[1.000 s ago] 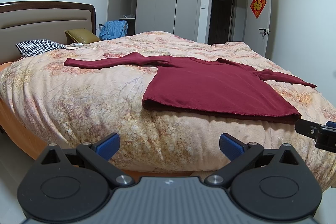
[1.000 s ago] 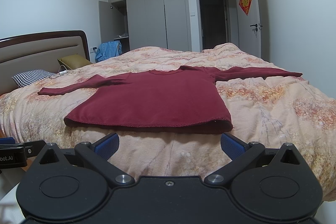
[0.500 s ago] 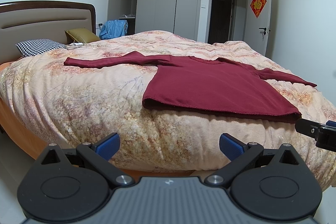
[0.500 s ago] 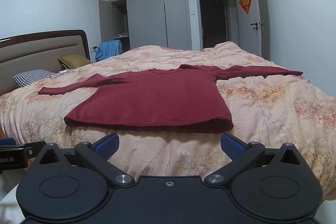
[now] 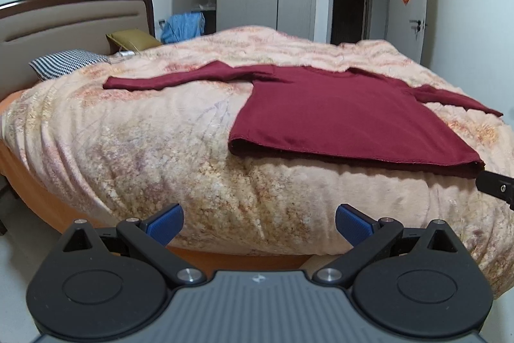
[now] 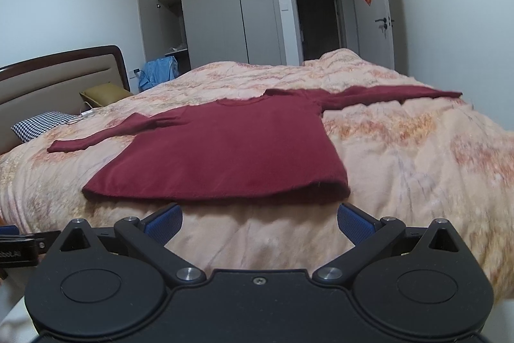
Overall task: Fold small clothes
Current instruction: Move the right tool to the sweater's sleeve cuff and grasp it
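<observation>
A dark red long-sleeved top (image 5: 340,114) (image 6: 225,150) lies flat on the bed with both sleeves spread out to the sides, its hem towards me. My left gripper (image 5: 258,224) is open and empty, held off the bed's near edge, left of and below the hem. My right gripper (image 6: 259,222) is open and empty, just over the quilt, right in front of the hem's middle and right part. The right gripper's tip (image 5: 496,187) shows in the left wrist view beside the hem's right corner.
The bed carries a peach floral quilt (image 5: 128,143) (image 6: 417,156). At its head are a headboard (image 5: 74,18), a checked pillow (image 5: 64,63) and an olive cushion (image 5: 131,39). Behind stand grey wardrobes (image 6: 225,12), a blue garment (image 6: 159,69), a dark doorway (image 6: 318,18) and an open door.
Both grippers have moved closer to the bed and the top's hem, the right one more, rising over the quilt's edge. The top has not moved; both stay open.
</observation>
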The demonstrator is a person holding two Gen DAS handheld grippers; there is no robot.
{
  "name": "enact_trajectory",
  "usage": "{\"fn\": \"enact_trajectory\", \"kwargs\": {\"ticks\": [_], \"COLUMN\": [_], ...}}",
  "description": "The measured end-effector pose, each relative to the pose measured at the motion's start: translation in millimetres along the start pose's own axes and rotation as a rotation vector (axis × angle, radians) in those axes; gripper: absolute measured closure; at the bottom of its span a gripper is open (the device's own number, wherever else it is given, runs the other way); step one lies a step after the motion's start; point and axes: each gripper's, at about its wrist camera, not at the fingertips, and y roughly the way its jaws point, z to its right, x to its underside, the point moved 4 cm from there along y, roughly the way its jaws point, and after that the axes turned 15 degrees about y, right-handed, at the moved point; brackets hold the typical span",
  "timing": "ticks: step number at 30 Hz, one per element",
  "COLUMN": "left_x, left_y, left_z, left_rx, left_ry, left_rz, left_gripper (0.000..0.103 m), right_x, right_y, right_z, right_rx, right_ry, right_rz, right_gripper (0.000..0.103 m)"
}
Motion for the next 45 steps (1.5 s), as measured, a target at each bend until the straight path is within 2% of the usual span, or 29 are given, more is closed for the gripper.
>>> {"fn": "enact_trajectory", "kwargs": {"ticks": [7,14,20,27,30,34,39,45], "left_x": [-50.1,-111.4,-153.6,-189.1,-193.9,-189.3,-171.5,-162.9], "left_y": [27.1,82.3,141.7,212.8,237.8,261.8,280.1,284.6], "left_z": [7.2,28.2,59.5,96.9,109.9,119.1,121.5,122.1], "left_rx": [-0.005,-0.009,0.045,0.108,0.135,0.142,0.150,0.152], "left_ry": [0.083,0.146,0.167,0.140,0.114,0.093,0.077,0.074], "left_rz": [0.005,0.027,0.075,0.090,0.070,0.039,-0.004,0.004], "left_gripper": [0.000,0.000,0.000,0.000,0.000,0.000,0.000,0.000], "right_x": [-43.4,-87.3,-128.9,-184.7,-202.6,-224.4,-258.6,-286.0], "right_y": [44.8,89.6,117.0,175.3,206.9,243.4,285.4,323.3], "right_z": [23.7,68.7,129.9,217.2,247.2,277.6,311.4,353.2], "right_rx": [0.000,0.058,0.157,0.232,0.239,0.266,0.307,0.356], "right_ry": [0.069,0.069,0.069,0.127,0.130,0.166,0.230,0.349], "right_rz": [0.077,0.157,0.258,0.233,0.145,0.109,0.101,0.109], "right_gripper": [0.000,0.000,0.000,0.000,0.000,0.000,0.000,0.001]}}
